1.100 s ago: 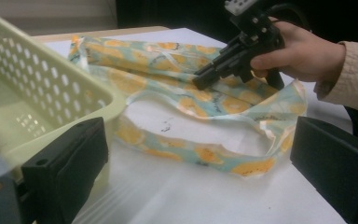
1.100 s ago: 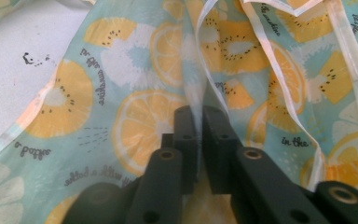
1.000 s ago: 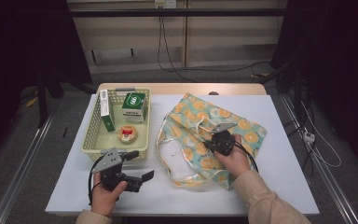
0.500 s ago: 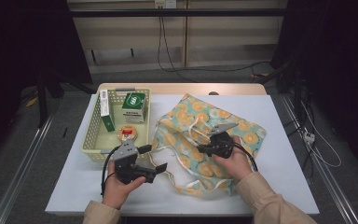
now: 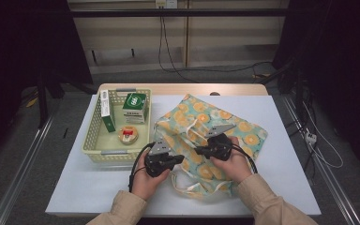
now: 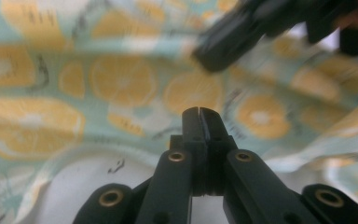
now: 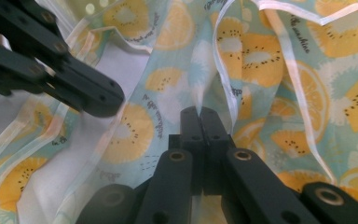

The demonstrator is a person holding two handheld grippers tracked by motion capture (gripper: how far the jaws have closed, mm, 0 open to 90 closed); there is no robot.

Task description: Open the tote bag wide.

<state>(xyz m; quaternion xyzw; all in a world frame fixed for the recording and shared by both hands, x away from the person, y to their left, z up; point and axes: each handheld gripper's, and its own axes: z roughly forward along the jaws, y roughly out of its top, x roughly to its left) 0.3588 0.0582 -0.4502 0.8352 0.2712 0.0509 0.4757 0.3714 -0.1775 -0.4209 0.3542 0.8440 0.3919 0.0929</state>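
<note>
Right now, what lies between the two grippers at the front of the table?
In the high view, only the fruit-print cloth bag lies between the left gripper and the right gripper; its white-lined mouth and a strap fill that short gap.

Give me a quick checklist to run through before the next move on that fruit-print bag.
1. Right gripper shut on the bag fabric: ok, a fold rises pinched between its jaws.
2. Left gripper holding fabric: cannot tell; its jaws have just closed at the bag's edge, with no cloth seen between them.
3. Bag mouth open: not ok, only a little white lining shows.
4. Basket within reach, beside the bag: ok.
5. Green box, slim box and round tin in the basket: ok.
</note>
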